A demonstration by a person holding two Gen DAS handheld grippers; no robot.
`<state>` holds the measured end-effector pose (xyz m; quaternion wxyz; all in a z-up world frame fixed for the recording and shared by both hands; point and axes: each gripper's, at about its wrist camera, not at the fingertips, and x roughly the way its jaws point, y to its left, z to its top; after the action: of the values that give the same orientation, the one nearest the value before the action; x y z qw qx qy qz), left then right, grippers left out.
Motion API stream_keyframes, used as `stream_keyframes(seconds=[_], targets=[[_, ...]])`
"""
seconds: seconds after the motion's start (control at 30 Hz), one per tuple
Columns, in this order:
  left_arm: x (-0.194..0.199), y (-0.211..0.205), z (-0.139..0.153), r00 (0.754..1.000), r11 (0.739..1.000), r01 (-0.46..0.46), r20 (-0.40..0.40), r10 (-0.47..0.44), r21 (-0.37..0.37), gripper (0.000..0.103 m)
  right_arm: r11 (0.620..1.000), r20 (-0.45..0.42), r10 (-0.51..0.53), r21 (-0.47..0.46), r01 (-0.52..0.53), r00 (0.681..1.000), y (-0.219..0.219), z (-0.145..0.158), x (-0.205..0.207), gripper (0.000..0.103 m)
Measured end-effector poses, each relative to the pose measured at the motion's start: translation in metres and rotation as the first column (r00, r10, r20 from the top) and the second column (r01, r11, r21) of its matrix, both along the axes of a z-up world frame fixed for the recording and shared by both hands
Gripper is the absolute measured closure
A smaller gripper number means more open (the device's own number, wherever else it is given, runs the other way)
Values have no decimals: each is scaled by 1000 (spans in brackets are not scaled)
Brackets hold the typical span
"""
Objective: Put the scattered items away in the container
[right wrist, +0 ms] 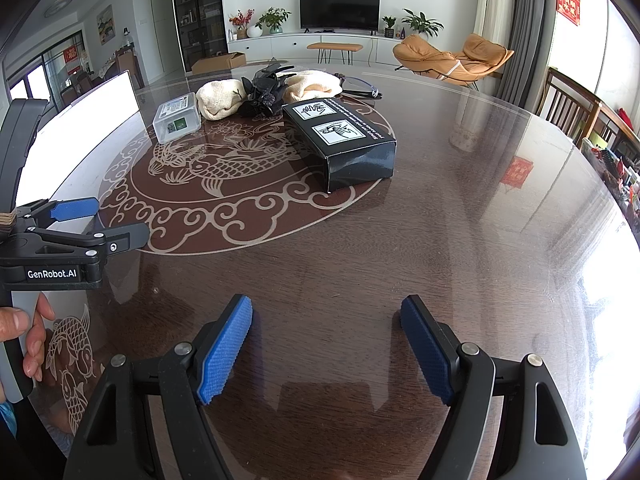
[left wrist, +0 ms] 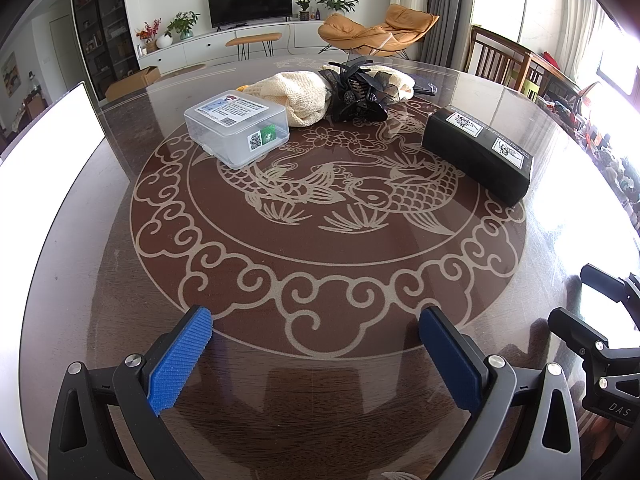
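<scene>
Scattered at the far side of the round table lie a clear plastic box with labels, a cream knitted cloth, a black hair claw, a black carton and glasses. A bright white, overexposed container wall stands at the left edge; its inside is hidden. My left gripper is open and holds nothing, well short of the items. My right gripper is open too, over bare table.
The glass-topped table carries a fish pattern. A hand holds the left gripper's handle. Wooden chairs stand beyond the table's right rim. A lounge chair, a TV and cabinets are far behind.
</scene>
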<state>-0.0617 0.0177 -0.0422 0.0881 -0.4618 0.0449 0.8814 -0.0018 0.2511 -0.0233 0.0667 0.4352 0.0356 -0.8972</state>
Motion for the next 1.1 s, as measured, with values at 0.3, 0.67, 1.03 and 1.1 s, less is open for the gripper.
stream_keyframes(seconds=[0.3, 0.67, 1.03, 1.1], targets=[[0, 0, 0, 1000, 1000, 0, 0, 0, 0, 0, 1000, 20, 1, 4, -1, 1000, 20, -1, 0, 25], [0, 0, 0, 1000, 1000, 0, 0, 0, 0, 0, 944, -72, 328, 62, -324, 942, 16, 21, -79, 25], [-1, 0, 0, 1000, 1000, 0, 0, 0, 0, 0, 916, -18, 387, 121, -383, 922, -9, -1, -151, 27], [-1, 0, 0, 1000, 1000, 0, 0, 0, 0, 0, 935, -11, 350, 64, -348, 937, -4, 0, -154, 35]])
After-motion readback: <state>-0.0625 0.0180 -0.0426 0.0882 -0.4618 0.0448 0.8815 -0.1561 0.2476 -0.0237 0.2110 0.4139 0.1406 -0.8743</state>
